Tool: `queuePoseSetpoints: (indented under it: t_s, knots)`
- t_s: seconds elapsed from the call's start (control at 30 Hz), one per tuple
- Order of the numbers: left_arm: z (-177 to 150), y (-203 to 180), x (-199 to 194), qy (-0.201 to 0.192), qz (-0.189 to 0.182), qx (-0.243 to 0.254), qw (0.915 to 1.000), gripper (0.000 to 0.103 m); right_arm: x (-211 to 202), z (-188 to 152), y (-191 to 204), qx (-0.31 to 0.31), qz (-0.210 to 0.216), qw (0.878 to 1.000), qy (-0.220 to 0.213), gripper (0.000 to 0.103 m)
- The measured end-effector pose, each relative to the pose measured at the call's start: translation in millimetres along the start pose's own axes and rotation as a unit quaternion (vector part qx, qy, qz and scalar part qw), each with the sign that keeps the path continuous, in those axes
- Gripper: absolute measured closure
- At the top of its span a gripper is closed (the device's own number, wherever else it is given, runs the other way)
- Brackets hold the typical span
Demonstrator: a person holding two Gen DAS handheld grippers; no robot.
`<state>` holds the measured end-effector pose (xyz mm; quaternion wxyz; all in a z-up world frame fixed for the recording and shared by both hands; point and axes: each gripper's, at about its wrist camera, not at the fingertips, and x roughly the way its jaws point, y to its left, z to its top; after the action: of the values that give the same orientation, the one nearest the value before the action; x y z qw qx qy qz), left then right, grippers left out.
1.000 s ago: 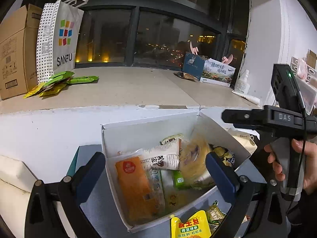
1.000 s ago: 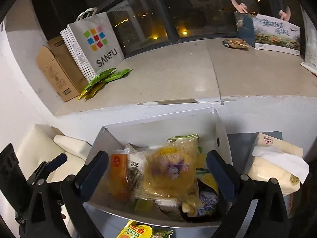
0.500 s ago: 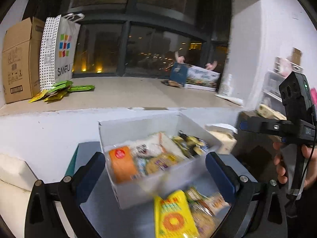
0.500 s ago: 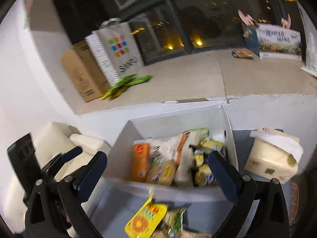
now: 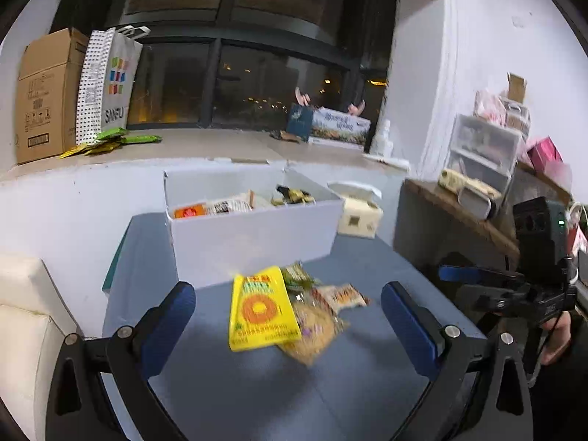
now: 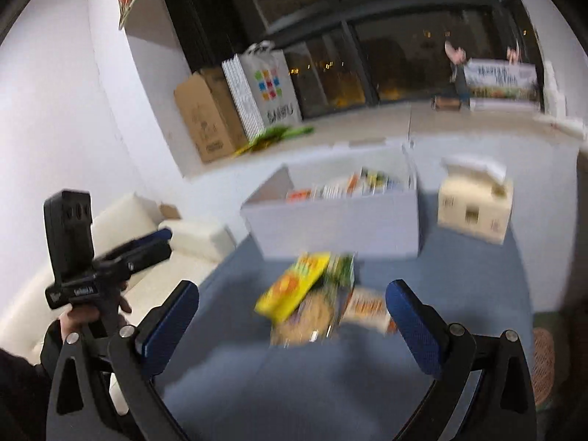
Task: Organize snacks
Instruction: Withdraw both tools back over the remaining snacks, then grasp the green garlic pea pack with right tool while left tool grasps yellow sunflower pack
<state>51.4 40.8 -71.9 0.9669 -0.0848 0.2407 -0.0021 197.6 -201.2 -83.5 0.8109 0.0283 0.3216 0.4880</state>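
Counter (image 5: 367, 386): blue-grey surface carrying the box and the loose packets.
White box (image 5: 253, 246): open-topped, set against the low white wall; already holds several packets. Probably thin card that would flex if gripped by its wall.
Tissue pack (image 5: 358, 217): just to the right of the white box, apart from the snacks.
Yellow packet (image 5: 261, 308): flat foil pouch lying in front of the white box, overlapping the other loose packets. Judged light, soft and slippery; a pinch at a sealed edge looks safest.
Clear bag (image 5: 312, 330): beside and partly under the yellow packet; the crisp-looking contents are likely fragile, so take the seam, not the middle.
Small packets (image 5: 341, 296): behind and to the right of the yellow packet; count and print unreadable.
Left claw (image 5: 288, 316): spread wide, empty, short of the pile.
Right claw (image 6: 292, 316): likewise spread and empty.
Obscured: motion blur smears the right wrist view; the box's depth and lower layers are hidden.
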Motion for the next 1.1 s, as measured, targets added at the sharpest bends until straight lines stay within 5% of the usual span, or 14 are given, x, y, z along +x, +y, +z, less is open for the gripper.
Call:
queuePoseSetpoints:
  t_s: [0.13, 0.67, 0.73, 0.9, 1.1]
  knots:
    - [-7, -8, -7, -0.001, 0.004, 0.017, 0.9998, 0.0, 16, -18, -9, 0.022, 0.0, 0.999, 0.024, 0.0]
    - [-19, 3, -1, 0.02, 0.001, 0.005, 0.9998, 0.0, 177, 35, -84, 0.148, 0.025, 0.98, 0.132, 0.0]
    - [-22, 5, 3, 0.025, 0.001, 0.003, 0.9997, 0.0, 192, 39, -86, 0.148, 0.026, 0.978, 0.142, 0.007]
    - [-27, 9, 10, 0.034, 0.0, -0.002, 0.9994, 0.0, 224, 35, -80, 0.129, 0.006, 0.973, 0.192, 0.06]
    - [-28, 16, 27, 0.05, -0.001, -0.013, 0.9987, 0.0, 196, 35, -66, 0.102, 0.016, 0.985, 0.14, 0.068]
